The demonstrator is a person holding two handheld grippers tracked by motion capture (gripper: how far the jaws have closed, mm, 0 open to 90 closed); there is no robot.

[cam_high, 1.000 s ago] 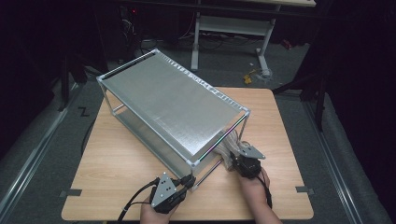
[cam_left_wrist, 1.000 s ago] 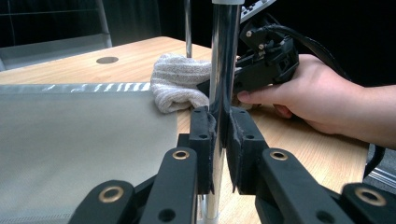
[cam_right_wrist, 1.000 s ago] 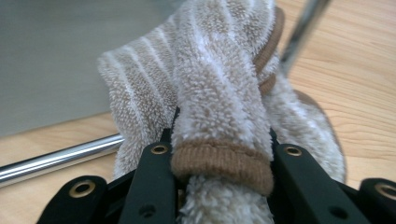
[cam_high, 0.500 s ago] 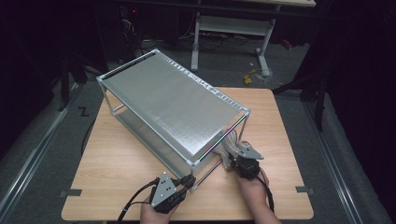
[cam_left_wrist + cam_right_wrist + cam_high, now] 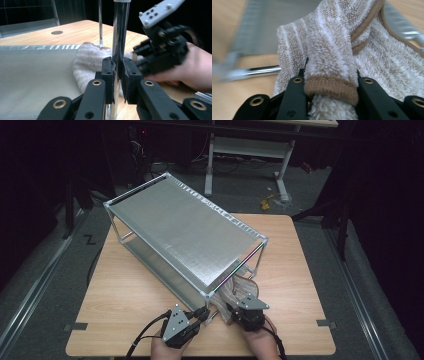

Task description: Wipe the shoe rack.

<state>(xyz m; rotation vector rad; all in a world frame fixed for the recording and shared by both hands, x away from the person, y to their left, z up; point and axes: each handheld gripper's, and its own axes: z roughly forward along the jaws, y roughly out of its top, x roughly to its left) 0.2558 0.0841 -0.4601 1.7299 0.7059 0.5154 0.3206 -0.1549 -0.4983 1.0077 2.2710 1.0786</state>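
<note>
- High view: I see a silver two-tier wire rack standing slantwise on the wooden counter. At the rack's near corner my left tool reaches the corner post. Just right of that corner my right tool holds a striped beige towel, which lies at the open end of the rack's lower shelf.
- Left gripper view: the left tool's jaws are closed tight on the rack's shiny upright post. The towel lies just behind the post on the lower shelf, with the other tool beside it.
- Right gripper view: the right tool is clamped on a bunched fold of towel at its brown hem. A rack bar is behind.
- My judgement: I should keep the post grip firm so the rack cannot slide, and move the towel low and level past the post so it does not snag.
</note>
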